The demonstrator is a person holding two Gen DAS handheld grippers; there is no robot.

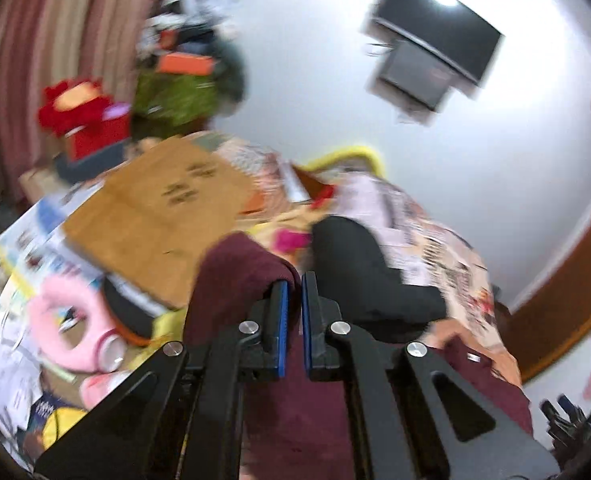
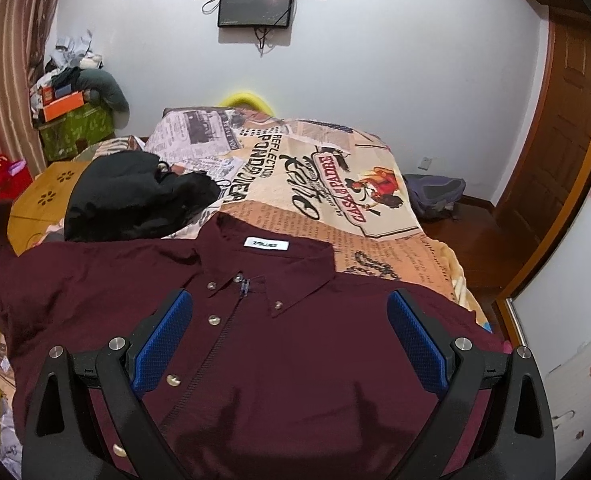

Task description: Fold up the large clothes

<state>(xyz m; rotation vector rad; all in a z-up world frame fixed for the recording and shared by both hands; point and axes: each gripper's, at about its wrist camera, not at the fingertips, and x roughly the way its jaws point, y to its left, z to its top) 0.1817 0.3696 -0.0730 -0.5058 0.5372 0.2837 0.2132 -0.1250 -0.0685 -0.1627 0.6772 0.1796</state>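
The maroon button-up shirt (image 2: 295, 360) lies collar-up on the bed's newspaper-print blanket (image 2: 335, 184). The left gripper (image 1: 293, 292) has its jaws pinched shut on a raised fold of the shirt; the right gripper (image 2: 291, 320) hangs over the chest, jaws wide and empty.

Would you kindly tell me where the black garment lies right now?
In the right wrist view, the black garment sits bunched on the bed, upper left of the maroon shirt, beside the wooden board.

Wall screens (image 2: 257, 2) (2), black garment (image 2: 135, 196)
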